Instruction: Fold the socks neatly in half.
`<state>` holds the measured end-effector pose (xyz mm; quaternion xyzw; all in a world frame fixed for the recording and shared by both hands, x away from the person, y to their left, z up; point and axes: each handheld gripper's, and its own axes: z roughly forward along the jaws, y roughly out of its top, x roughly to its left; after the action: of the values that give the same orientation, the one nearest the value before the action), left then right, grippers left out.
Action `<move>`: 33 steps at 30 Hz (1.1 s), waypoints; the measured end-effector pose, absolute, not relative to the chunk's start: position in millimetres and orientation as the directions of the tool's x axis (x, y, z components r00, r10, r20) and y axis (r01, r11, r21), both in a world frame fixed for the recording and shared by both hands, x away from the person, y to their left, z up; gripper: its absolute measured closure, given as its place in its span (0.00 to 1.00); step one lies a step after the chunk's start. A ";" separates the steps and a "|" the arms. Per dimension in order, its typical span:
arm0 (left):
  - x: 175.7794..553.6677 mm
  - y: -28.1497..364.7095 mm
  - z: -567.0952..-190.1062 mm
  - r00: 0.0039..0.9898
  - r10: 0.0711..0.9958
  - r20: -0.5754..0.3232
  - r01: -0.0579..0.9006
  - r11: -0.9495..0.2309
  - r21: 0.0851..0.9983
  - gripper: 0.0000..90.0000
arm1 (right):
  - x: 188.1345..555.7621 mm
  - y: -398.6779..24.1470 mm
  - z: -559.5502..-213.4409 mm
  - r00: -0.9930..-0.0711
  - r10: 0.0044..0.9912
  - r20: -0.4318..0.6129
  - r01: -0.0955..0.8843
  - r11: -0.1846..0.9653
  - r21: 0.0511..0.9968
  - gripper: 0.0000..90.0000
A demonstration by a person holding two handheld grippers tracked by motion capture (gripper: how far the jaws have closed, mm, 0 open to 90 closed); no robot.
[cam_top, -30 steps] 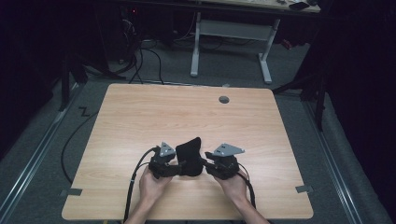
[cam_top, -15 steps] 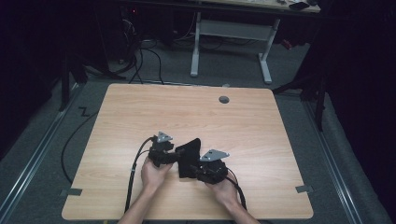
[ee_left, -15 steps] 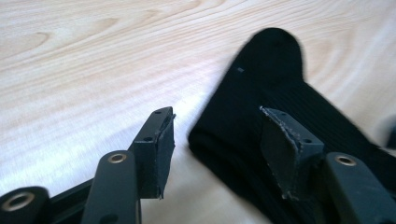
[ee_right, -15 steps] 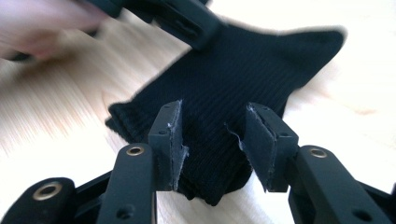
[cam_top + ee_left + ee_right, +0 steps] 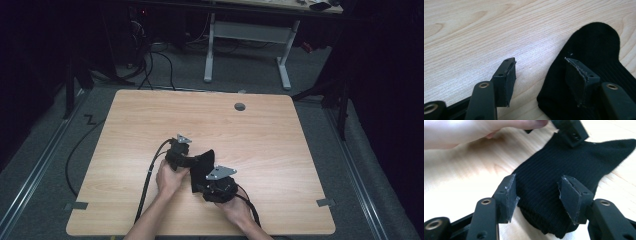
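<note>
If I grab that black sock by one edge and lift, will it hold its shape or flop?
The black sock will probably flop: it is ribbed knit lying flat and folded on the table. It looks light, so a push would likely slide or bunch it, not roll it. The right gripper stands open around its end.

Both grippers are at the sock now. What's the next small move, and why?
Probably close the right gripper on the sock. Its jaws have just been opening and straddle the sock's near end, pads not pressing. The left gripper stands open too, one jaw over the sock's edge, so nothing holds it yet.
</note>
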<state>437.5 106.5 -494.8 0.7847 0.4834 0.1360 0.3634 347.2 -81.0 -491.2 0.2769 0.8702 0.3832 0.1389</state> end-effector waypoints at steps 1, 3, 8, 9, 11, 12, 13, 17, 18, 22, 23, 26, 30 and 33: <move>437.1 107.1 -494.2 0.495 0.858 -0.137 0.658 -0.267 0.704 0.47 | 347.6 -83.3 -489.3 -0.811 0.584 0.000 0.386 0.535 0.752 0.52; 436.7 108.7 -492.0 0.496 0.857 -0.141 0.651 -0.260 0.713 0.48 | 350.2 -93.6 -478.5 -0.786 0.616 0.053 0.404 0.448 0.798 0.59; 439.2 108.0 -489.1 0.516 0.840 -0.171 0.646 -0.250 0.721 0.47 | 358.3 -98.9 -480.9 -0.763 0.645 0.045 0.433 0.459 0.776 0.68; 440.0 106.4 -489.0 0.524 0.835 -0.166 0.645 -0.262 0.718 0.47 | 359.5 -98.6 -483.9 -0.766 0.642 0.035 0.435 0.476 0.764 0.69; 441.3 104.0 -490.1 0.536 0.827 -0.167 0.644 -0.274 0.714 0.48 | 359.4 -98.9 -494.3 -0.773 0.633 0.027 0.433 0.497 0.752 0.70; 442.0 103.1 -491.7 0.538 0.825 -0.170 0.648 -0.276 0.710 0.48 | 359.4 -98.9 -494.3 -0.773 0.633 0.027 0.433 0.497 0.752 0.70; 442.7 102.5 -493.5 0.542 0.822 -0.174 0.653 -0.282 0.703 0.48 | 358.9 -100.1 -495.9 -0.774 0.633 0.031 0.432 0.491 0.757 0.70; 443.7 99.1 -494.4 0.564 0.812 -0.151 0.644 -0.318 0.696 0.50 | 356.1 -103.3 -496.9 -0.775 0.632 0.010 0.426 0.509 0.748 0.68; 443.7 99.1 -494.4 0.564 0.812 -0.151 0.644 -0.318 0.696 0.50 | 356.1 -103.3 -496.9 -0.775 0.632 0.010 0.426 0.509 0.748 0.68; 441.6 97.4 -491.6 0.572 0.809 -0.134 0.652 -0.350 0.673 0.52 | 356.1 -103.8 -499.7 -0.774 0.633 0.001 0.416 0.506 0.756 0.66; 440.5 97.7 -491.1 0.574 0.808 -0.129 0.652 -0.356 0.669 0.52 | 356.4 -103.8 -500.0 -0.773 0.634 0.002 0.416 0.505 0.756 0.66; 438.0 102.9 -488.9 0.570 0.811 -0.131 0.653 -0.350 0.671 0.51 | 356.8 -103.6 -500.2 -0.772 0.636 0.004 0.419 0.504 0.755 0.66; 436.4 107.9 -491.7 0.562 0.814 -0.146 0.660 -0.335 0.673 0.54 | 357.5 -103.8 -500.5 -0.771 0.637 0.002 0.418 0.504 0.756 0.64; 436.5 106.6 -492.4 0.569 0.809 -0.147 0.653 -0.337 0.678 0.59 | 358.7 -104.3 -500.8 -0.769 0.639 0.007 0.421 0.499 0.758 0.64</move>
<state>436.5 106.6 -492.4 0.8103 0.4512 0.1086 0.3579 358.7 -104.3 -500.8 0.3101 0.8545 0.3931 0.1384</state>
